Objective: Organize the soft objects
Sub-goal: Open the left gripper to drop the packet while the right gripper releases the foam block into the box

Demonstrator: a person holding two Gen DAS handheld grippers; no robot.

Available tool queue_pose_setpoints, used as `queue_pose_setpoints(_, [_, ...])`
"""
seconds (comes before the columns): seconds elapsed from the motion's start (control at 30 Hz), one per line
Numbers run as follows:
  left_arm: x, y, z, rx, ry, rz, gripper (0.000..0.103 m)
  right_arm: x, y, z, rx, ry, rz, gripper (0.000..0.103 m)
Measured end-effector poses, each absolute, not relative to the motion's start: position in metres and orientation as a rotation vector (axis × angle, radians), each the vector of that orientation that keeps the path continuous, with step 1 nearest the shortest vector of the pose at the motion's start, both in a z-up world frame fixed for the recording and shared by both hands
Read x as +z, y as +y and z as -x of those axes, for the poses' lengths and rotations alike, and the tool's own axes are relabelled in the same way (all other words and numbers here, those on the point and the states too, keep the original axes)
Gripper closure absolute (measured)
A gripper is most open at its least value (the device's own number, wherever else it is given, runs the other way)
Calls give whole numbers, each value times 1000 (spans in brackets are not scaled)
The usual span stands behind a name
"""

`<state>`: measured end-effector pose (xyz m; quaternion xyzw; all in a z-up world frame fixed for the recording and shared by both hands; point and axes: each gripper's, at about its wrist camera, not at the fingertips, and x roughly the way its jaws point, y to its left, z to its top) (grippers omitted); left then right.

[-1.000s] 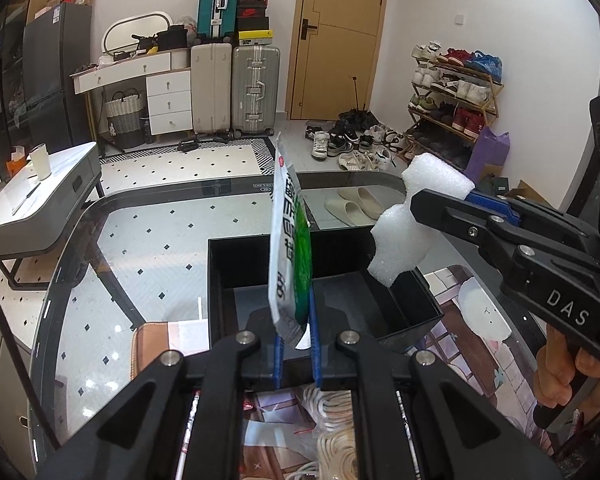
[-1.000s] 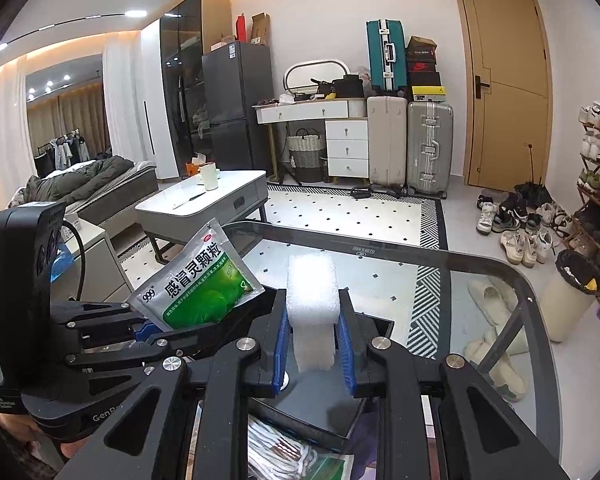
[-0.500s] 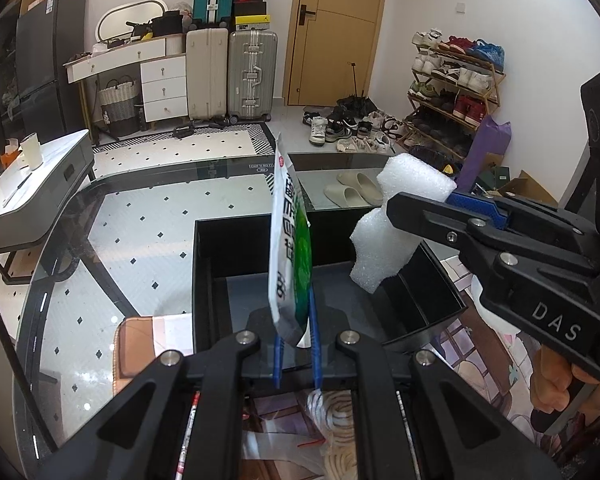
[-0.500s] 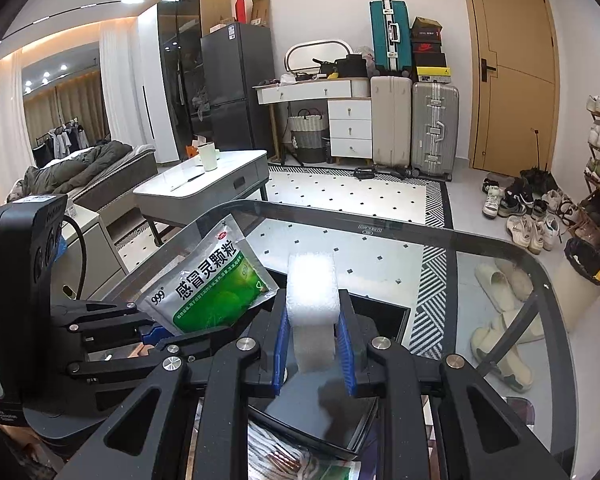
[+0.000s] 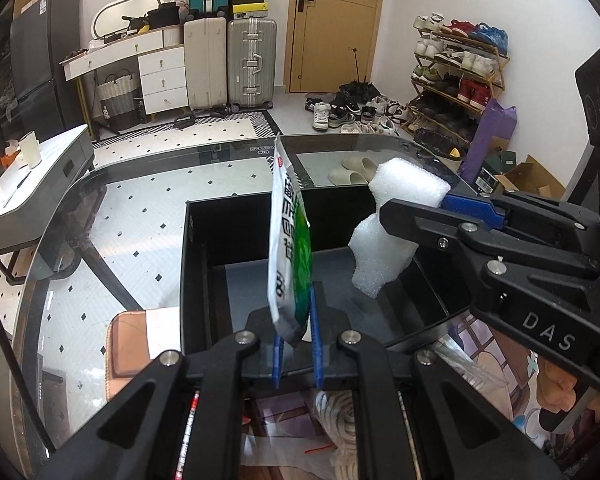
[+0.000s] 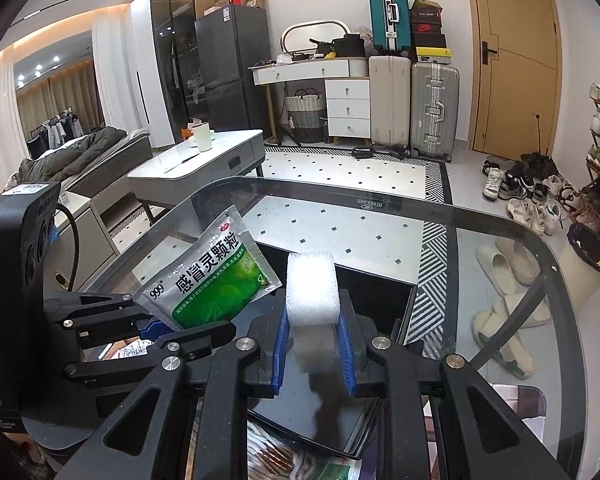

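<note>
My left gripper (image 5: pixel 296 344) is shut on a green and silver medicine sachet (image 5: pixel 290 248), held upright over the near edge of a black open box (image 5: pixel 194 264) on the glass table. The sachet also shows in the right wrist view (image 6: pixel 208 280). My right gripper (image 6: pixel 313 344) is shut on a white foam block (image 6: pixel 311 292) and holds it above the box's right side. In the left wrist view the foam block (image 5: pixel 392 232) hangs over the box interior, to the right of the sachet.
The glass table (image 5: pixel 140 208) carries a brown pad with white paper (image 5: pixel 140 336) left of the box. A coil of rope and packets (image 5: pixel 340 420) lie below the grippers. A shoe rack (image 5: pixel 456 76), suitcases (image 5: pixel 228 64) and a white side table (image 6: pixel 204 164) stand beyond.
Both grippers have moved forward and lower over the black box, each still holding its object. The box looks larger and nearer.
</note>
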<state>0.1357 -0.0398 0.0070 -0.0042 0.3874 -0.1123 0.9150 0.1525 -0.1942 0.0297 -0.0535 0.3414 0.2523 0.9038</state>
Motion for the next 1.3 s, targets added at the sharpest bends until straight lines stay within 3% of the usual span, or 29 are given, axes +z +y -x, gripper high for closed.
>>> queue_pose_setpoints(0.17, [8,-41,-135,-218,800,-8,88,28,-196,-155,523,724,109,80])
queue_pose_setpoints(0.23, [9,-42,-133,-210,792,-9,61,28,-196,-155,522,726,109,76])
queue_pose_setpoints(0.27, [10,-40,-133,-214,786,-1,55,28,-196,-155,520,728,112,69])
queue_pose_setpoints(0.3, [11,-39,-132,-220,780,5,54,28,-196,-155,519,725,116,61])
queue_pose_setpoints(0.37, [12,-39,-130,-221,779,-3,55,29,-196,-153,517,712,127,54])
queue_pose_setpoints(0.57, [16,-38,-123,-220,775,-5,53,37,-200,-143,507,682,127,42])
queue_pose_setpoints(0.67, [22,-34,-116,-209,749,14,45,43,-204,-137,502,664,118,33])
queue_pose_setpoints(0.73, [25,-30,-109,-201,730,19,23,47,-207,-132,496,651,117,32])
queue_pose_setpoints(0.83, [31,-26,-98,-196,692,16,16,53,-213,-122,500,626,105,27])
queue_pose_setpoints(0.9, [34,-23,-91,-191,686,18,12,56,-219,-117,506,617,100,19])
queue_pose_setpoints(1.3, [28,-12,-52,-183,684,39,4,64,-238,-77,495,594,72,7])
